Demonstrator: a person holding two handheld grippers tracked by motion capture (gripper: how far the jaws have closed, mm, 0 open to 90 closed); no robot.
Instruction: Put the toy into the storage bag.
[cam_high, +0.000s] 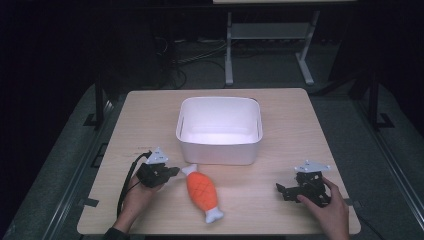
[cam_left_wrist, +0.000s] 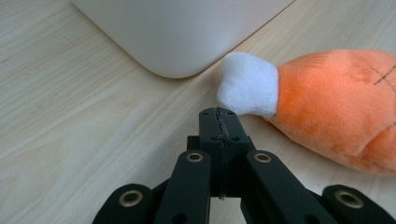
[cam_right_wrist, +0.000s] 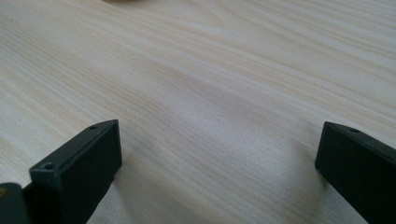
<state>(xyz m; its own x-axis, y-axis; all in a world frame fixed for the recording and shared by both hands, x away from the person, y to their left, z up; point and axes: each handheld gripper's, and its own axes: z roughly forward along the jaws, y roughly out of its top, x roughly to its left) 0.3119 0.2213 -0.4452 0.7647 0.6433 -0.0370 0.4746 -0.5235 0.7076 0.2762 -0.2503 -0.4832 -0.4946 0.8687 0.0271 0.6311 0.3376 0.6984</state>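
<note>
Right now the plush drumstick (cam_high: 202, 193) lies flat on the tabletop (cam_high: 280, 112), just in front of the white bin (cam_high: 219, 131) and between the two hands, much nearer the left one. Its long axis runs on a diagonal in the high view: one white bone end points up and left toward the bin's near wall, the other white end points down and right toward the person's edge of the tabletop, with the fat orange body between them.

The left gripper (cam_high: 172, 171) sits just left of the upper white end, its tips aimed at it. In the left gripper view its jaws are pressed together with nothing between them, and the white end (cam_left_wrist: 249, 84) lies directly ahead of the tips, a touch to the right, either touching or a hair apart; I cannot tell which. The bin's rounded corner (cam_left_wrist: 177, 42) stands close behind.

The right gripper (cam_high: 280, 189) rests well apart from the toy on the right side of the tabletop; its jaws stand wide over bare wood.

As I judge it, the left gripper is the one placed to act, and it would have to spread its jaws before it could close across that narrow white neck, crosswise to the toy's length.
</note>
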